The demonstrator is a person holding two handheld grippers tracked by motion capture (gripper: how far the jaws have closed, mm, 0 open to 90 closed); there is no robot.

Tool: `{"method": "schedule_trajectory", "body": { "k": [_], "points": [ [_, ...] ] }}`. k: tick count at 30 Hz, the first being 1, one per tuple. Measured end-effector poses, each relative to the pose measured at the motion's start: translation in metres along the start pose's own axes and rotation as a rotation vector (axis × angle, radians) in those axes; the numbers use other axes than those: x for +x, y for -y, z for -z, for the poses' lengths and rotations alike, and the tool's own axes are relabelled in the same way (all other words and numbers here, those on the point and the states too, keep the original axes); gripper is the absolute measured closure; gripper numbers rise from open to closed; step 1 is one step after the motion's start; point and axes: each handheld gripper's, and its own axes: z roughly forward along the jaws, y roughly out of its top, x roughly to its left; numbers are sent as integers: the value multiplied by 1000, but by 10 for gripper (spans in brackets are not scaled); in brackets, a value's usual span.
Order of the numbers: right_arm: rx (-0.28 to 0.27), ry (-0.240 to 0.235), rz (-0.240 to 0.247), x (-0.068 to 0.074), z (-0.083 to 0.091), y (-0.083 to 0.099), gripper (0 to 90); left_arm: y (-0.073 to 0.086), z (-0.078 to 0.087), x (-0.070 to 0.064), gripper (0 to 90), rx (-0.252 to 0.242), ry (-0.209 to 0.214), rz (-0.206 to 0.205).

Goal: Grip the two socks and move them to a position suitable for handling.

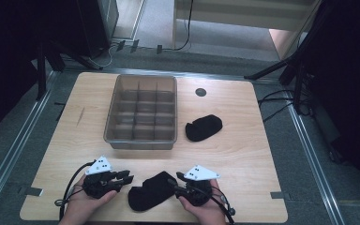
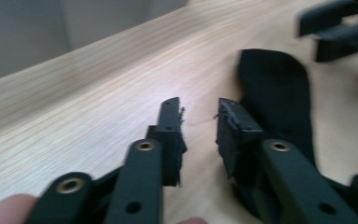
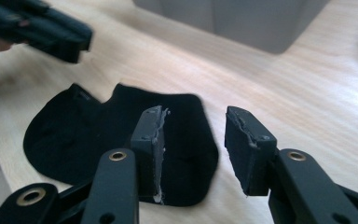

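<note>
Lying flat near the front edge of the wooden table point(image 1: 243, 140), a black sock point(image 1: 151, 191) sits between the two grippers that a person holds low over the tabletop. The left gripper point(image 1: 127, 178), seen from above at the sock's left end, points its black jaws toward the fabric; in the left gripper view point(image 2: 199, 116) the jaws stand a narrow gap apart with bare wood between them, the sock point(image 2: 279, 93) lying just beside and partly under the jaw nearer to it. The right gripper point(image 1: 174, 180) comes in from the sock's other end. In the right gripper view point(image 3: 193, 128) its jaws are spread wide and grip nothing, one jaw hanging over the sock point(image 3: 88, 140) and the other over bare table. Both hands rest at the table's near edge, with cables trailing from the grippers. A second black sock point(image 1: 204, 127) lies well apart, farther back on the table, just beside the right wall of a clear plastic bin point(image 1: 141, 140) split into a grid of small compartments. A small dark round disc point(image 1: 200, 92) sits on the wood beyond that sock.
</note>
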Motion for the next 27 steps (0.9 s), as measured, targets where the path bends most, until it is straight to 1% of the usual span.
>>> {"method": "schedule_trajectory", "body": {
  "k": [1,2,3,5,6,7,8,10,11,12,13,15,16,17,18,19,20,21,22,23,24,27],
  "points": [
    [-6,13,-6,-3,2,-1,584,0,1,-1,648,1,15,0],
    [-9,23,-7,-5,3,-2,596,0,1,-1,640,12,30,-3],
    [-11,31,-19,-7,3,-3,607,1,0,-2,626,33,41,-8],
    [-19,28,-36,-11,2,-5,616,3,-4,-4,589,79,42,-27],
    [-15,24,-33,-12,1,-5,624,4,-6,-5,575,101,40,-39],
    [-2,18,-32,-11,-2,-5,626,5,-7,-6,553,111,42,-40],
    [7,13,-30,-11,-3,-4,632,5,-8,-8,541,135,51,-48],
    [37,0,-28,-11,-9,-2,643,7,-12,-10,557,199,75,-77],
    [52,-8,-28,-11,-12,-1,653,8,-13,-12,575,216,69,-95],
    [62,-12,-28,-10,-13,-1,680,9,-15,-14,642,240,56,-118],
    [79,-8,-17,-10,-15,1,709,10,-16,-14,701,245,54,-117],
    [97,3,2,-9,-18,2,759,8,-17,-12,801,240,46,-92],
    [105,6,6,-8,-18,3,779,8,-16,-10,831,228,38,-79],
    [109,4,13,-8,-18,3,807,7,-15,-9,847,217,33,-75],
    [109,4,13,-8,-18,3,807,7,-15,-9,854,217,33,-75],
    [114,-1,17,-6,-18,4,837,6,-13,-7,862,175,7,-67],
    [115,-2,22,-6,-17,4,844,6,-12,-6,866,158,-3,-61],
    [116,-6,22,-5,-17,4,847,6,-12,-6,869,158,-3,-61],
    [117,-14,20,-4,-17,5,849,4,-9,-5,872,112,-41,-47],
    [119,-19,24,-3,-17,5,850,4,-8,-4,872,98,-52,-46],
    [124,-23,24,-1,-17,6,852,3,-7,-4,872,84,-73,-46],
    [136,-42,36,5,-18,8,858,4,-8,-4,872,73,-102,-53]
  ]
}}
